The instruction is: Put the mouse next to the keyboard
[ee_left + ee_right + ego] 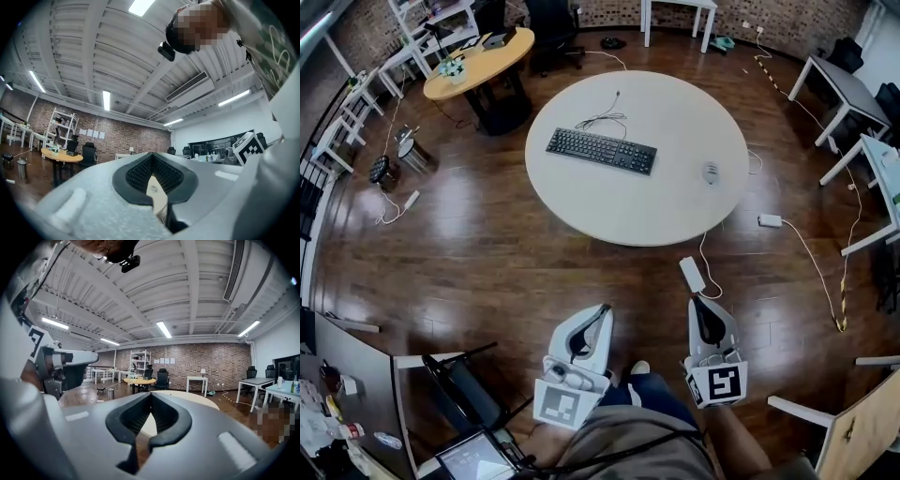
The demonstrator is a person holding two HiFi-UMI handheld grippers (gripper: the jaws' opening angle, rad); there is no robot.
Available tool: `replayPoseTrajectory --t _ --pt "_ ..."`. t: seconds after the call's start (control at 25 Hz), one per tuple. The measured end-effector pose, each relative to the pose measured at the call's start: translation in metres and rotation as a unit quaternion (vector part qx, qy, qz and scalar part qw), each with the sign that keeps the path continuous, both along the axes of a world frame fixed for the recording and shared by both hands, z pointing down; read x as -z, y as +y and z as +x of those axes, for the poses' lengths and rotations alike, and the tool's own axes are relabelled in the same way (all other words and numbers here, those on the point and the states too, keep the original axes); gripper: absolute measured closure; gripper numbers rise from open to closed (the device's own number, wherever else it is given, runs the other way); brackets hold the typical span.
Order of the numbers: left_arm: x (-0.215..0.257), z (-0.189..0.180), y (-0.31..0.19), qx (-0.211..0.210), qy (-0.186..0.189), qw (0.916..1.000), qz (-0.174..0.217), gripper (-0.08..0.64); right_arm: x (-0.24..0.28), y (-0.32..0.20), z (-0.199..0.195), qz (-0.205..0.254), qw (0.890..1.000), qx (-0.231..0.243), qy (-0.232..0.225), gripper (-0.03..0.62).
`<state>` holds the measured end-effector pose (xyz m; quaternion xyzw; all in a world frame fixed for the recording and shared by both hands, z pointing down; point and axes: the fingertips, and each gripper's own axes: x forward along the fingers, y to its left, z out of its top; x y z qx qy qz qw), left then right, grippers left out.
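A black keyboard lies near the middle of the round white table. A small grey mouse sits to its right near the table's edge, its cord trailing off the side. Both grippers hang low in the head view, over the wooden floor and well short of the table. My left gripper has its dark pads meeting at the tips with nothing between them. My right gripper is likewise shut and empty, and the pale tabletop shows just beyond it.
A white power adapter and its cable lie on the floor between my right gripper and the table. A yellow round table stands at the back left, white desks at the right. A black chair frame stands at my lower left.
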<state>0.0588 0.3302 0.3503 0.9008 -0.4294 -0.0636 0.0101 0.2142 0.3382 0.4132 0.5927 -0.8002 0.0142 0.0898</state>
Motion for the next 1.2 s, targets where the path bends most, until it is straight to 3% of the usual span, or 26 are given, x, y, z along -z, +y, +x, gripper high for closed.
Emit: replayPoseTrajectory --t 0.4,0.68,0.96,1.2 --pt "0.020 -0.046 0.050 -0.009 -0.001 0.9998 0.018 0.557 0.043 0.069 -0.044 0.025 0.999 -0.010 -0.022 0.589" --pt "0.026 -0.075 0.053 0.007 0.000 0.9997 0.022 0.557 0.058 0.072 -0.082 0.050 0.999 0.020 -0.009 0.589" --pt "0.043 -0.085 0.048 0.010 0.000 0.9988 0.048 0.557 0.077 0.060 -0.090 0.079 0.997 0.026 0.004 0.589" --pt "0.046 -0.092 0.051 0.019 -0.004 0.9985 0.052 0.556 0.074 0.058 -0.101 0.074 0.996 0.042 0.003 0.589"
